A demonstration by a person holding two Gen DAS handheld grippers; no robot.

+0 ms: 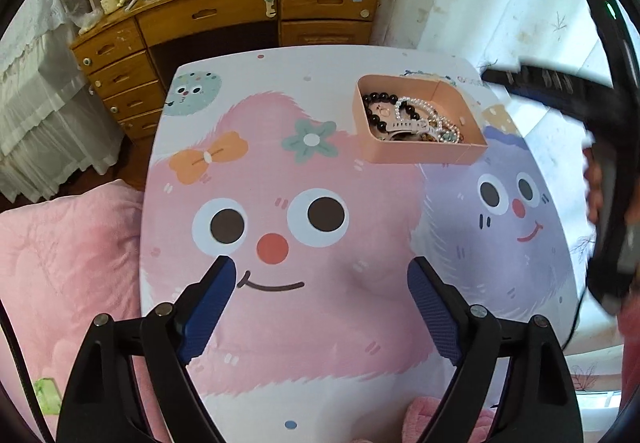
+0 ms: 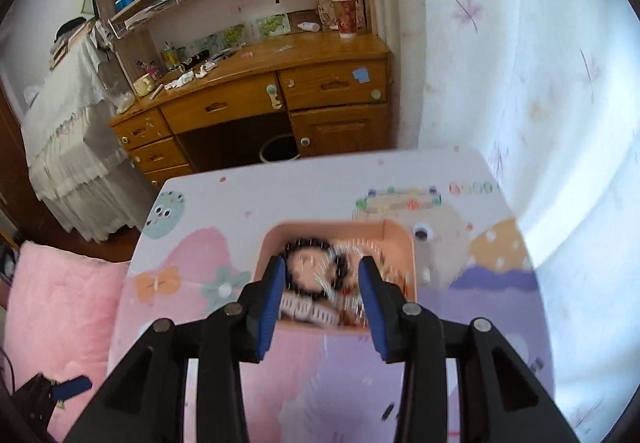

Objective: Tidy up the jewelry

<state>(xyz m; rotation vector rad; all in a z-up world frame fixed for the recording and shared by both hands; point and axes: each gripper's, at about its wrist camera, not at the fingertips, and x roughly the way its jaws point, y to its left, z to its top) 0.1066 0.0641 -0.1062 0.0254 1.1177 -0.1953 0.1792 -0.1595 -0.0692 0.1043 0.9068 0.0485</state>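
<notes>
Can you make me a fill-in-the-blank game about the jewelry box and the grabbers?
1. The pink box on the cartoon table holds a bracelet of shiny ____ beads.
2. Both the left gripper and the right gripper have ____ pads.
3. Between the left gripper's pads there is ____.
4. The right gripper is above the ____.

Missing words: black; blue; nothing; box

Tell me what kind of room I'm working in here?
Most likely a bedroom at home. A wooden desk with drawers and cluttered shelves stands against the far wall, a pink fluffy blanket lies beside the cartoon-printed table, and a peach jewelry box holds bracelets.
</notes>
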